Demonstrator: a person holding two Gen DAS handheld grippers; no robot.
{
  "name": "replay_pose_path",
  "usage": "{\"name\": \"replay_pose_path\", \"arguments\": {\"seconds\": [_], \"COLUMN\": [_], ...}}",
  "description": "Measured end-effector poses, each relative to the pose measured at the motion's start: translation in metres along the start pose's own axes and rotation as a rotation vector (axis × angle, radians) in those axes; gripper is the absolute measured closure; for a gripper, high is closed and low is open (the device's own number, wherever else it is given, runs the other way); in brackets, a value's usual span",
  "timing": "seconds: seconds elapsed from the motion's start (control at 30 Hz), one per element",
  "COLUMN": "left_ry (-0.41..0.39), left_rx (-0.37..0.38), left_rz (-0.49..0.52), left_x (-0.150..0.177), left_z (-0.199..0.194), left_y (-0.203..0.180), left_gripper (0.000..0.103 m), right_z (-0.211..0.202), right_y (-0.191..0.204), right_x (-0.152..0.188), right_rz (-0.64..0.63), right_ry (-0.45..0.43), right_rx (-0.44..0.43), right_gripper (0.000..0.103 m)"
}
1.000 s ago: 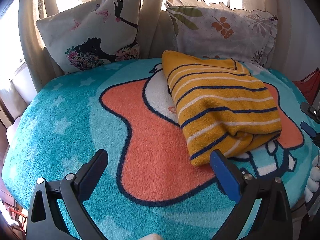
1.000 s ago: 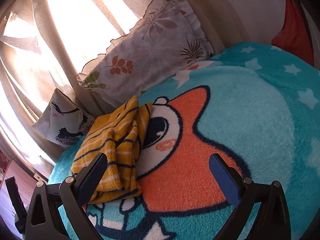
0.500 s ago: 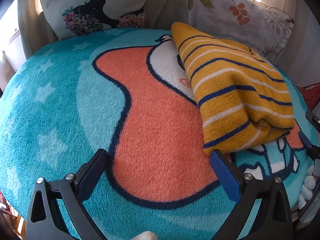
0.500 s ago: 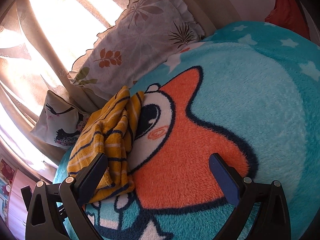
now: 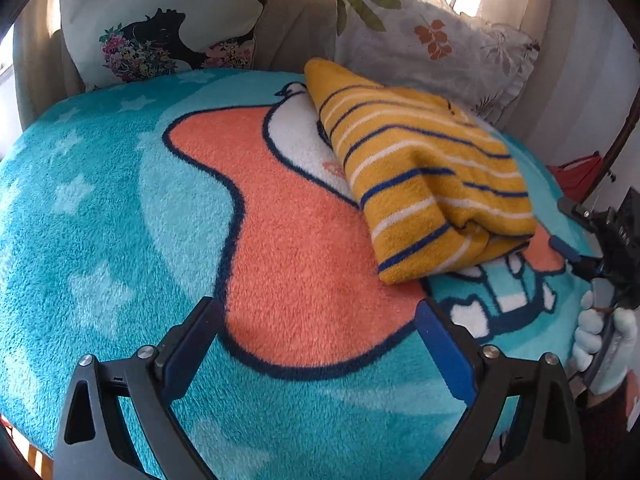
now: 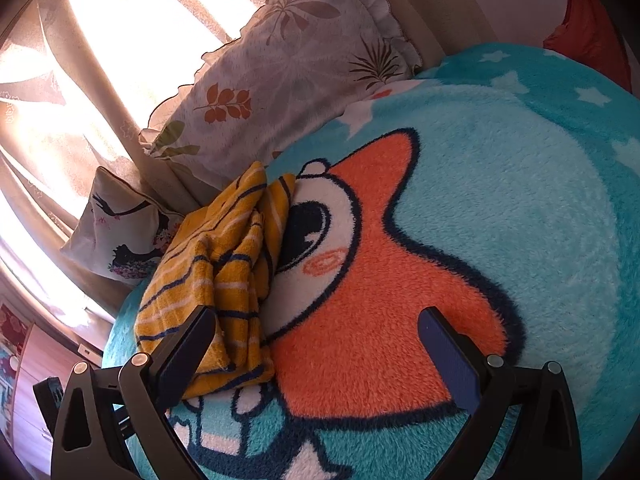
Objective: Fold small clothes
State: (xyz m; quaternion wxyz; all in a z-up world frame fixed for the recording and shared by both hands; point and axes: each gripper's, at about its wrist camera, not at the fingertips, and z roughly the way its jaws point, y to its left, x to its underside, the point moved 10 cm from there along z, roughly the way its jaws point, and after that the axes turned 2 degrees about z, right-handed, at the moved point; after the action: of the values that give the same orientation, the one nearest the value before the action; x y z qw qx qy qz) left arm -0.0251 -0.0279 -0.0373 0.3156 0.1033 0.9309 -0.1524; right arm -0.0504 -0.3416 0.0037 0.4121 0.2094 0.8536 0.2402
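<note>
lying folded into a thick bundle on the teal cartoon blanket [image 5: 100, 216] near the pillows [image 5: 436, 40], the yellow striped garment [image 5: 424, 168] looks finished, so left gripper [image 5: 316, 344] and right gripper [image 6: 316, 344] hover spread and empty.

I'm looking at a bed covered by a fluffy teal blanket [image 5: 100, 208] with pale stars and a big orange cartoon figure outlined in navy. Lying right on it, a folded yellow garment [image 5: 424, 184] with navy and white stripes, partly over the figure's white face patch. At the far edge, two pillows: a silhouette-print pillow [image 5: 160, 20] and a leaf-print pillow [image 5: 432, 44] just behind the garment.
</note>
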Motion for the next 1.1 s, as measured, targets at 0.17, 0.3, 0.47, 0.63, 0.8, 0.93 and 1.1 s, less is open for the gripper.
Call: {"name": "replay_pose_path", "arguments": {"seconds": [0.17, 0.3, 0.47, 0.63, 0.8, 0.93, 1.1], "left_ry": [-0.077, 0.004, 0.178, 0.163, 0.09, 0.065, 0.181], "left_rx": [0.087, 0.156, 0.299, 0.333, 0.292, 0.201, 0.074], "left_rz": [-0.014, 0.019, -0.037, -0.018, 0.017, 0.018, -0.027], "left_x": [-0.056, -0.09, -0.101, -0.111, -0.147, -0.166, -0.122], "left_z": [-0.008, 0.042, 0.113, 0.112, 0.077, 0.072, 0.104], "left_y": [-0.008, -0.03, -0.054, -0.075, -0.065, -0.041, -0.005], "left_gripper": [0.005, 0.005, 0.005, 0.026, 0.044, 0.035, 0.032], "right_z": [-0.003, 0.044, 0.124, 0.159, 0.151, 0.146, 0.169], "right_y": [0.036, 0.05, 0.043, 0.076, 0.129, 0.147, 0.096], "right_x": [-0.037, -0.059, -0.053, -0.048, -0.058, -0.073, -0.065], "right_rz": [-0.084, -0.109, -0.037, -0.029, -0.131, -0.146, -0.193], "right_ry": [-0.008, 0.095, 0.271, 0.356, 0.311, 0.245, 0.219], "right_rx": [-0.052, -0.075, -0.097, -0.222, -0.259, -0.297, -0.019], "right_gripper": [0.0, 0.0, 0.0, 0.047, 0.057, 0.051, 0.046]}}
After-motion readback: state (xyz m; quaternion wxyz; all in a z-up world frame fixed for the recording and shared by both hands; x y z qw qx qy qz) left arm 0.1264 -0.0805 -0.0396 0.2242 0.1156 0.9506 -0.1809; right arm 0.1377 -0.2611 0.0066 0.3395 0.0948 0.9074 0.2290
